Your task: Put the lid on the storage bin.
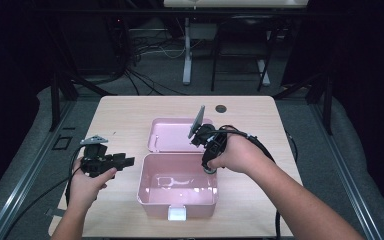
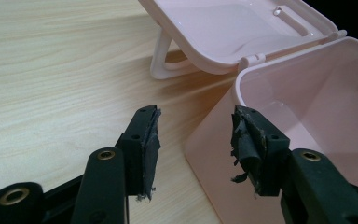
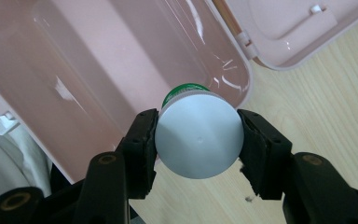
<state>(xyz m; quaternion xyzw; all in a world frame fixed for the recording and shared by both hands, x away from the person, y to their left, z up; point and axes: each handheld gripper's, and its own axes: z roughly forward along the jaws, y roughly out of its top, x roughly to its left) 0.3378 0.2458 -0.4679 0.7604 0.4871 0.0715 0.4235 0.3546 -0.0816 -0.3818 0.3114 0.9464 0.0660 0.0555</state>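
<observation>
The table (image 1: 130, 112) filled the middle of the high view, with the pink box (image 1: 177, 187) standing open at its centre and the lid (image 1: 172, 135) lying flat behind it. The right gripper (image 1: 209, 167) sat at the box's right rim, just right of centre in the frame, its jaws pressed on either side of a jar (image 3: 198, 140).

In the right gripper view the jar sat at centre frame between the pads, over the box's edge; its flat grey cap faced the camera and a green band showed behind, so its long axis ran away from the lens. The high view hid most of the jar under the hand.

The left gripper (image 1: 127, 161) hovered left of the box, jaws apart and holding nothing.
</observation>
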